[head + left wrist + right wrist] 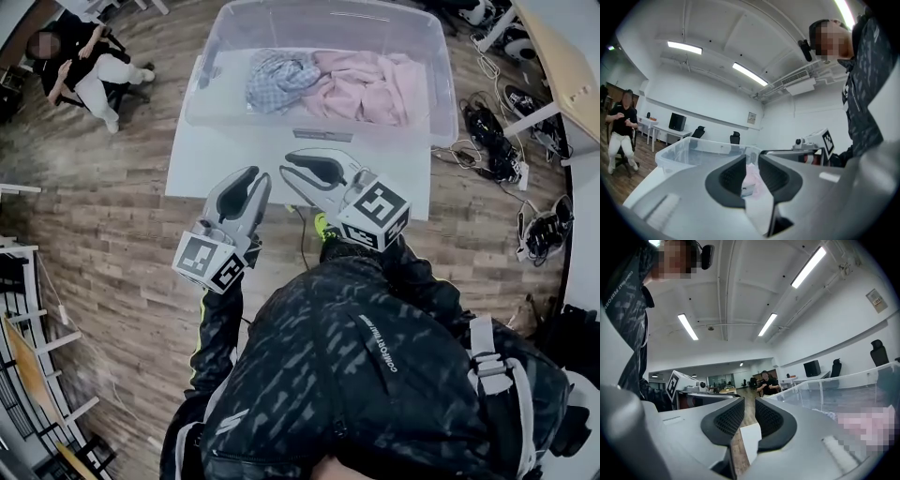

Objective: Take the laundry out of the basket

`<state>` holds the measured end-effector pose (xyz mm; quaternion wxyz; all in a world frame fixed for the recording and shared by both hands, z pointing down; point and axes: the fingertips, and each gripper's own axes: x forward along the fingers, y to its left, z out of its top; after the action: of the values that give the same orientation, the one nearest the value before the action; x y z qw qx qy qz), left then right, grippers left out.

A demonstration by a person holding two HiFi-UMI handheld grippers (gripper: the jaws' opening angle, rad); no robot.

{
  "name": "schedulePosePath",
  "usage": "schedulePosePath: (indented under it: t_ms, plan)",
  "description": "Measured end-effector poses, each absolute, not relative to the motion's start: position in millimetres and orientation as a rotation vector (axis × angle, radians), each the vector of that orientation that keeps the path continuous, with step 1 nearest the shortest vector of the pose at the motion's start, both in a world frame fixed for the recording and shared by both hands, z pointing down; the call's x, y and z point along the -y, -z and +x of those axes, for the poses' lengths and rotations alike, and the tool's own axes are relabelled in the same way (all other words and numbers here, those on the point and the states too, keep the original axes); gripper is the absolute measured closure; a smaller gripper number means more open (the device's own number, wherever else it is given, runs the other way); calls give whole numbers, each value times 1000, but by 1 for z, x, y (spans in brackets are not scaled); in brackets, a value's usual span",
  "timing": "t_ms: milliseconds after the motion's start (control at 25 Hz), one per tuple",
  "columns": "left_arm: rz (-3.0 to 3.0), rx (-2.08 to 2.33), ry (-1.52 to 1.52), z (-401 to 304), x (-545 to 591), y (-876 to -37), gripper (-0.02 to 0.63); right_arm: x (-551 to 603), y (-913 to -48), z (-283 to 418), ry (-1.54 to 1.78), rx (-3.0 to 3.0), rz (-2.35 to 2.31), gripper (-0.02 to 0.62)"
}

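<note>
The left gripper (253, 178) and the right gripper (292, 165) each hold their fingers a narrow gap apart, nothing between them, side by side above the near edge of the white surface (202, 164). Farther off stands the clear basket (281, 124), the laundry (370, 86) heaped inside it.

White table (216, 169) carries clear basket (441, 122), seemingly toward far edge
</note>
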<state>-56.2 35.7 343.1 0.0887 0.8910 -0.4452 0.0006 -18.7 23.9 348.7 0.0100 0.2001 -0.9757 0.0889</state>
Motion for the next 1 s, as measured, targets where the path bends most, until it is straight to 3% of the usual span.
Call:
schedulePosePath:
  t_ms: [1000]
  plan:
    - [2788,1332,-33,-54,141,-307,479,149,-320,-7,-140,2984,639,479]
